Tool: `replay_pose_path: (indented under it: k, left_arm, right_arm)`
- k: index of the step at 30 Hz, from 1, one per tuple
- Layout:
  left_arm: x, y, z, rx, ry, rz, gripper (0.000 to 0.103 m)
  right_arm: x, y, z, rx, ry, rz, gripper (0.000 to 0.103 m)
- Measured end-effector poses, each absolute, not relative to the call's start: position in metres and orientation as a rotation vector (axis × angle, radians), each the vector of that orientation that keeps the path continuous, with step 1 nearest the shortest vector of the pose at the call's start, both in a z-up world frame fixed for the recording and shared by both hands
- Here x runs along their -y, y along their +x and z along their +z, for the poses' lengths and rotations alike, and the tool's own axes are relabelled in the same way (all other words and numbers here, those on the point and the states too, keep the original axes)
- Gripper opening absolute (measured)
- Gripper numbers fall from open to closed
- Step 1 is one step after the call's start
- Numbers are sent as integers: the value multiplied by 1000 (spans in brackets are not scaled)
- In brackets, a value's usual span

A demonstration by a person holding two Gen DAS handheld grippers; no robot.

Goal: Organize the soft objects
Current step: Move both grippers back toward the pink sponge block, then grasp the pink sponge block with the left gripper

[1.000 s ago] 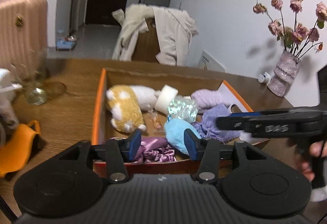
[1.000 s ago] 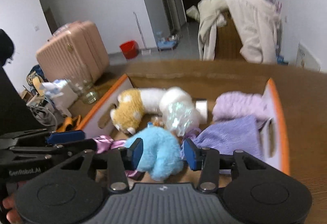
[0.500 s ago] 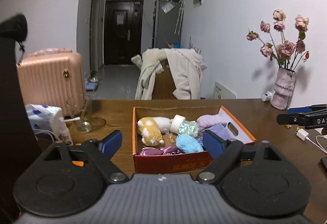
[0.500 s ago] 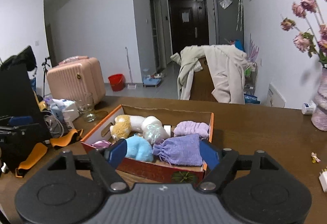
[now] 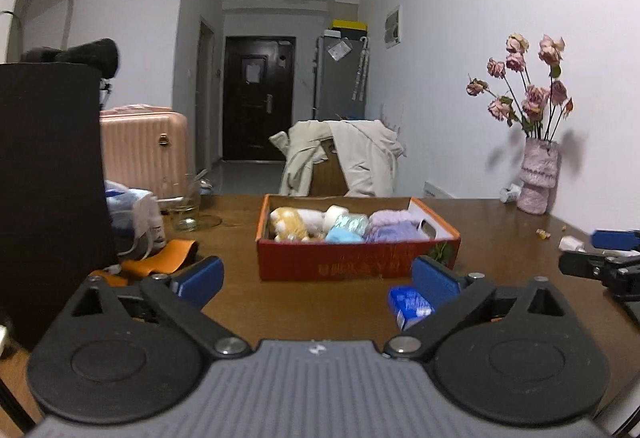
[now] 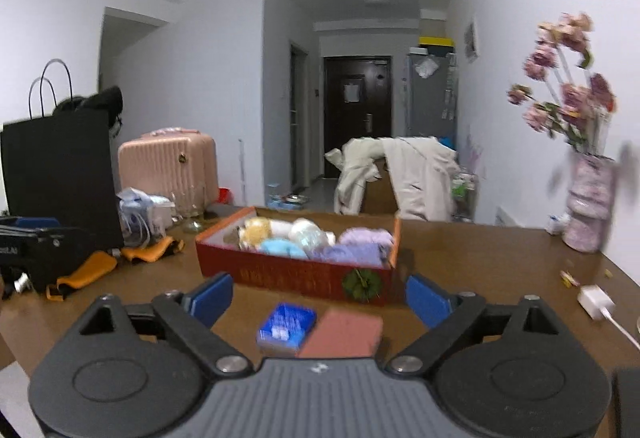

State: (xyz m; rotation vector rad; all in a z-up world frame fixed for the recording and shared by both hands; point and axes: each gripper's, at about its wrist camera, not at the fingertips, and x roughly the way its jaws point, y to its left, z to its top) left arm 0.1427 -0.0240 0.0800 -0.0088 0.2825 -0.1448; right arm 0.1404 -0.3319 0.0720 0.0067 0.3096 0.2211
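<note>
The wooden bench [image 5: 248, 302] carries everything. On it, toward the middle, stands the red cardboard box [image 5: 356, 266], and the soft objects lie packed inside it: a yellow-and-white plush toy [image 5: 290, 224], a purple knitted pouch [image 5: 390, 230], a blue fluffy toy [image 5: 342, 236] and a shiny wrapped bundle [image 5: 352, 223]. Nothing soft shows loose on the wood around the box, so the sorting looks finished or nearly so, and the step in hand appears to be drawing away from the box.

Both tools hang short of the box's near wall. The left hand-held gripper [image 5: 316, 276] has just been opening; its jaws are spread wide with nothing between them. The right hand-held gripper [image 6: 318, 296] has likewise just been opening and stands spread, gripping nothing.

A small blue packet [image 6: 286, 324] and a reddish flat block [image 6: 342, 334] lie on the bench just below the right tool; neither looks soft. The next move probably calls only for setting both tools down, or a check for stray items.
</note>
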Motion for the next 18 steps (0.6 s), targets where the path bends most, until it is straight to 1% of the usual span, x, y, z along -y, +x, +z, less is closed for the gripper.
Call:
replay_pose_path:
  k: [1,4,10,15,16,18]
  left_arm:
    - [25,135,75,-279,0,-138,103]
    - [31,124,68,-300,24,-143,103]
    - [37,128,70,-289,25,-143,103]
    - [42,142,64,-312,33,-140,103]
    - [42,146,61,-323,30,-141,103]
    - [44,157,54,-352,25,-138,103]
  right_arm:
    - [333,122,59,-339,17,202,94]
    - [342,109,50,-370,67,178,94]
    - [347,106,48,-364,42,135,94]
    - [341,124,42,-383,58,164,96]
    - [339,133,37,-404,63,169,98]
    - [331,156,25,-477,67,166,98]
